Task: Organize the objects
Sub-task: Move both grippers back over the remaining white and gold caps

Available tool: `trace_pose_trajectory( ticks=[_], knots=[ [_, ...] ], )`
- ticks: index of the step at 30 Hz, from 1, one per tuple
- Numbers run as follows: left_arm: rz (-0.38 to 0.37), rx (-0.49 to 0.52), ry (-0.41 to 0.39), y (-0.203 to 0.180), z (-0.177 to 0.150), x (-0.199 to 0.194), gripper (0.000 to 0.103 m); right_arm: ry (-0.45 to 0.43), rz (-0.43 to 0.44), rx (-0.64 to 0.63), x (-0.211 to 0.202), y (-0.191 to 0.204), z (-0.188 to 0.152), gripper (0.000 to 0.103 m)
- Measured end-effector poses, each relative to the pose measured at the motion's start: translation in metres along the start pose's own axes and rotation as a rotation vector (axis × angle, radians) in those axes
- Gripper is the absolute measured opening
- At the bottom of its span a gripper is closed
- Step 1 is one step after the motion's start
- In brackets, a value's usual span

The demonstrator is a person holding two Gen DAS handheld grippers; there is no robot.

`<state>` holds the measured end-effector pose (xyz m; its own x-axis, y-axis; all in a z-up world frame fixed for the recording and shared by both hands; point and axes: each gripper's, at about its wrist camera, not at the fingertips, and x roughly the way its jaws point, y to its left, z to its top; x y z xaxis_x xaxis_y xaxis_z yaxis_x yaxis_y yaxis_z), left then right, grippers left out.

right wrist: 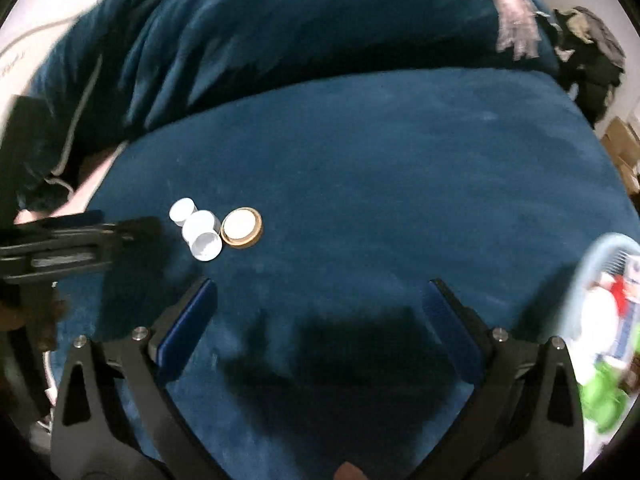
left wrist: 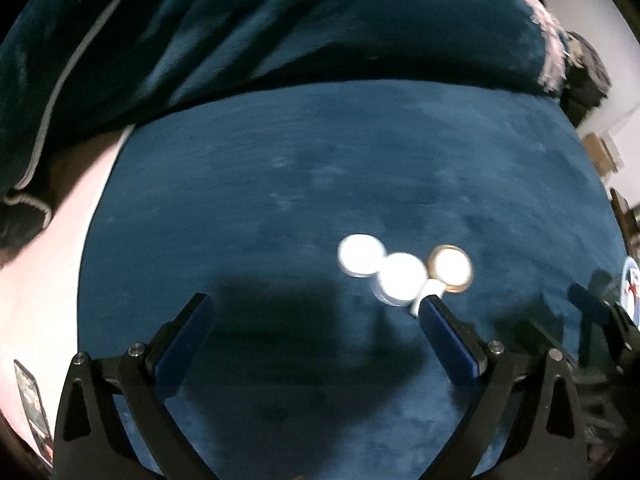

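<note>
A cluster of small round jars sits on a dark blue plush blanket (right wrist: pixel 400 160). In the right wrist view I see three white jars (right wrist: pixel 200 229) and a gold-rimmed jar with a white lid (right wrist: pixel 241 227), left of centre. The left wrist view shows them blurred: white jars (left wrist: pixel 400 274) and the gold-rimmed jar (left wrist: pixel 450 268), just past my right fingertip. My left gripper (left wrist: pixel 316 304) is open and empty. My right gripper (right wrist: pixel 320 288) is open and empty, right of the jars. The left gripper shows at the left edge of the right wrist view (right wrist: pixel 72 240).
A light blue basket (right wrist: pixel 600 256) holding a plush toy and green items sits at the right edge. A folded dark blue blanket (left wrist: pixel 280 40) lies behind. Pink bedding (left wrist: pixel 40 280) is at the left. Cardboard boxes (right wrist: pixel 620 148) and dark clothing (right wrist: pixel 588 40) are at the right.
</note>
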<state>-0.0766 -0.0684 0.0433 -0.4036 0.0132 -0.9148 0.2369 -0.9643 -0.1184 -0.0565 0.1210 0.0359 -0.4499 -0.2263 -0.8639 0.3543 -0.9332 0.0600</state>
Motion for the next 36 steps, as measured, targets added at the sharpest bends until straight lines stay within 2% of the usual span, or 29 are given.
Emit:
trace_pose_trajectory(
  ticks=[2, 7, 11, 14, 17, 22, 25, 27, 32, 36],
  knots=[
    [-0.002, -0.034, 0.006, 0.013, 0.002, 0.001, 0.102, 0.032, 0.000, -0.002, 0.025, 0.008, 0.011, 0.103],
    [-0.006, -0.059, 0.003, 0.023, 0.006, 0.004, 0.102, 0.027, -0.018, -0.026, 0.050, 0.022, 0.030, 0.103],
    [-0.013, -0.054, 0.004, 0.023, 0.007, 0.005, 0.102, 0.118, -0.068, -0.071, 0.070, 0.024, 0.010, 0.103],
    [-0.014, -0.043, 0.011, 0.020, 0.006, 0.005, 0.102, 0.079, -0.084, -0.121, 0.058, 0.024, -0.013, 0.103],
    [-0.012, -0.023, 0.013, 0.015, 0.005, 0.003, 0.102, 0.065, -0.055, -0.108, 0.039, 0.019, -0.022, 0.103],
    [-0.009, -0.018, 0.006, 0.015, 0.005, -0.001, 0.102, -0.003, -0.078, -0.094, 0.029, 0.022, 0.004, 0.103],
    [-0.010, -0.043, 0.006, 0.020, 0.005, -0.001, 0.102, 0.016, -0.127, -0.100, 0.047, 0.025, 0.015, 0.103],
    [-0.011, -0.051, 0.009, 0.021, 0.006, 0.000, 0.102, 0.080, -0.135, -0.122, 0.063, 0.026, 0.004, 0.103],
    [-0.014, -0.052, 0.020, 0.019, 0.006, 0.004, 0.102, 0.055, -0.115, -0.159, 0.042, 0.024, -0.026, 0.103],
    [-0.011, -0.034, 0.017, 0.017, 0.004, 0.002, 0.102, 0.060, -0.084, -0.139, 0.031, 0.024, -0.028, 0.103]
  ],
)
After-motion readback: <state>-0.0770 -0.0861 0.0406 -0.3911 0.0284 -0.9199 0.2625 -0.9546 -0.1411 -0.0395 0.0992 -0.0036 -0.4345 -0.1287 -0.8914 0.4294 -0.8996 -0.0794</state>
